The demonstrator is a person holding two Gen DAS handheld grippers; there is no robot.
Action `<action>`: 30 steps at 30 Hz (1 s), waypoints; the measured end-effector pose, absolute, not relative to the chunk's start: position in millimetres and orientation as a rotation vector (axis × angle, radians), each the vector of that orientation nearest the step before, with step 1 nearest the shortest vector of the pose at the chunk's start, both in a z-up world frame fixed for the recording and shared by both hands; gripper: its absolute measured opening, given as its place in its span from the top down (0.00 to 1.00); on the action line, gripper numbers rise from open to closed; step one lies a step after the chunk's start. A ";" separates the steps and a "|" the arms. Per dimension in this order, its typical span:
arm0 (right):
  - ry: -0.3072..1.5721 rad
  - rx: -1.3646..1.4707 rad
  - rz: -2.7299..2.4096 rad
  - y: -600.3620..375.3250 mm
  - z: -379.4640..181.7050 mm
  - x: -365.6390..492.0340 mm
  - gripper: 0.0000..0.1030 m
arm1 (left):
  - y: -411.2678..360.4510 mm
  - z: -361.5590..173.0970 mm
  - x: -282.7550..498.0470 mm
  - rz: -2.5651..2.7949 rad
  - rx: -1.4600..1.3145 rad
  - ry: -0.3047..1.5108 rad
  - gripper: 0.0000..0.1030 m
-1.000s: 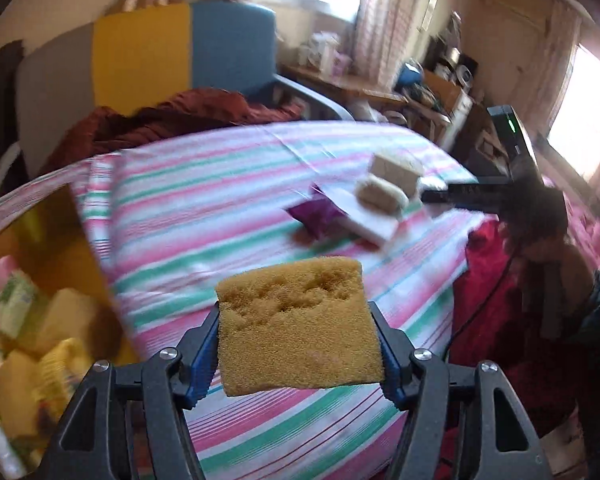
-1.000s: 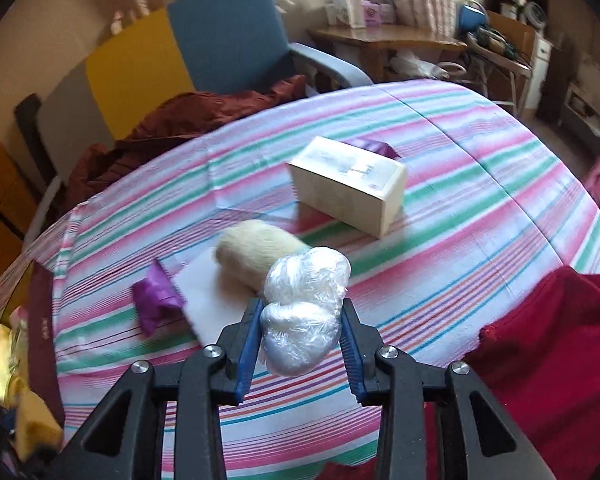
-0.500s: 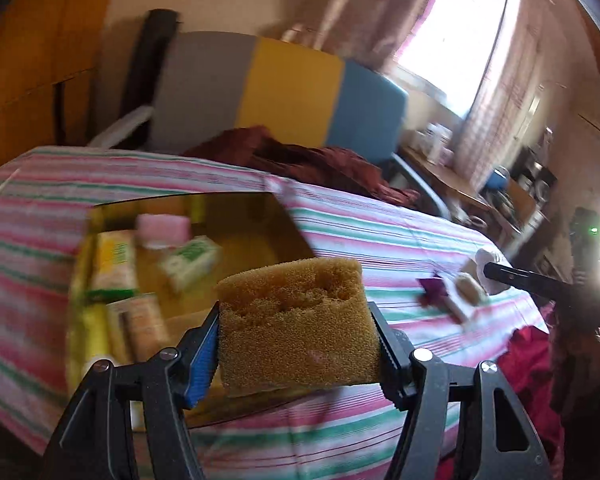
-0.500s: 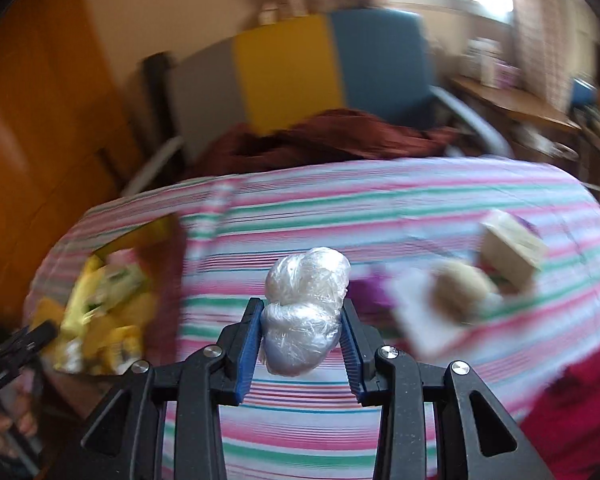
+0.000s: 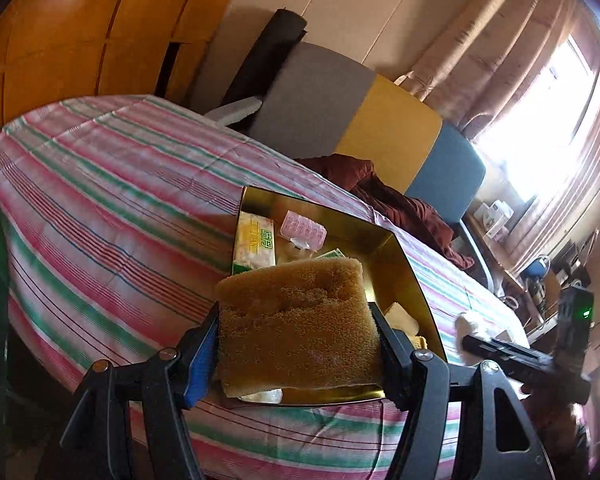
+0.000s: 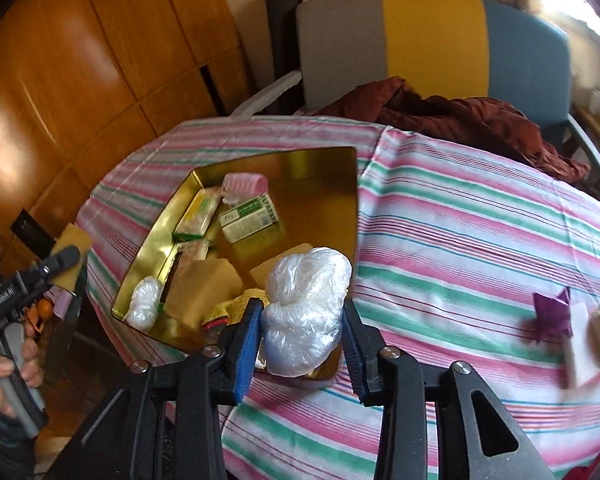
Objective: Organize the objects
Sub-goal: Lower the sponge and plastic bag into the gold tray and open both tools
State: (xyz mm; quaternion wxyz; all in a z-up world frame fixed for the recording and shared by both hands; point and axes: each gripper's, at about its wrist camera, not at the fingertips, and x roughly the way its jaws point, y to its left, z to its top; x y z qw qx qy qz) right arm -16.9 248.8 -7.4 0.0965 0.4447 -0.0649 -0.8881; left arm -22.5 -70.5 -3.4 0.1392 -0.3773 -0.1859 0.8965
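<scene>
Both tools hang over the gold tin (image 6: 340, 184), left tool (image 5: 296, 344) clamping the sponge (image 5: 296, 320), right tool (image 6: 300, 332) easing open around the plastic wad (image 6: 306, 312), tin directly beneath each.

A round table covered in a pink, green and white striped cloth (image 6: 480, 216) bears an open gold metal tin (image 6: 324, 184) at nine o'clock, and a crumpled purple wrapper (image 6: 552, 314) beside a white flat sheet (image 6: 580, 344) at three o'clock.
</scene>
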 end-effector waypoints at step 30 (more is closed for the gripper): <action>-0.199 1.311 -2.745 255.5 -8.8 9.8 0.01 | -12.3 11.2 -23.1 2.715 -1.139 -0.172 0.18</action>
